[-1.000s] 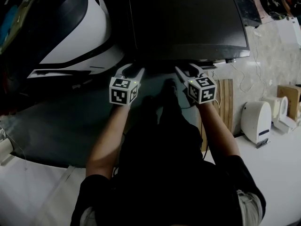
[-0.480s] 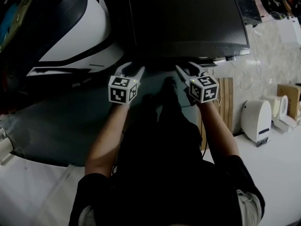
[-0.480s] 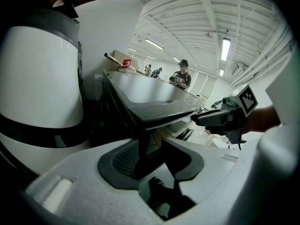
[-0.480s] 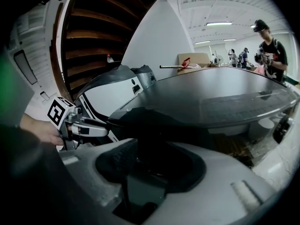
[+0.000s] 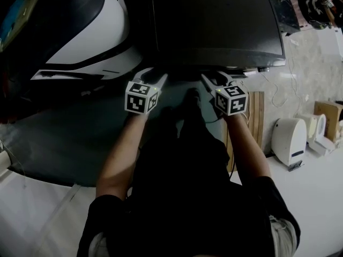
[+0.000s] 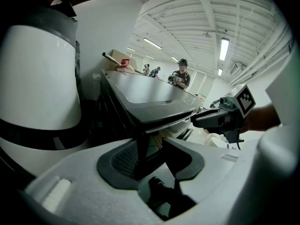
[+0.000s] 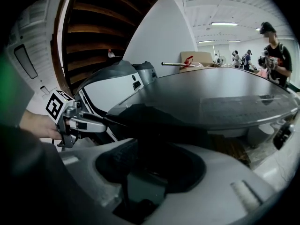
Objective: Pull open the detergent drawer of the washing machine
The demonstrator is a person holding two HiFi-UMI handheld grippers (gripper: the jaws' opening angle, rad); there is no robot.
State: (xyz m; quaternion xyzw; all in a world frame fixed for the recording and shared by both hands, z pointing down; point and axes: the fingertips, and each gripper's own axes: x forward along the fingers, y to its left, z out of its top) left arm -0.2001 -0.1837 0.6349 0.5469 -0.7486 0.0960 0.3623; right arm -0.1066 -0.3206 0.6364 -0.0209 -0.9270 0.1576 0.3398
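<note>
Two grippers: I have both at the front edge of the washing machine, side by side and a little apart, each pointing down and forward.
Left gripper: its jaws are spread and opening. In its own view the pads stand clear of each other, with the machine's dark front corner seen in the gap; I see no pad pressing on it.
Right gripper: spread as well. Its own view shows the pads wide apart, with the shadowed underside of the machine's front edge between them; nothing is pinched.
Washing machine: a dark, flat top fills the upper middle of the head view, its front lip just ahead of both grippers.
Detergent drawer: I cannot make it out in any view; the front face below the lip lies in deep shadow.
Left of machine: a large rounded white housing with black trim, just beside it.
Floor: a dark mat under my arms.
Right of machine: wooden slats beside my right forearm, then a small white appliance and a cardboard box further right.
</note>
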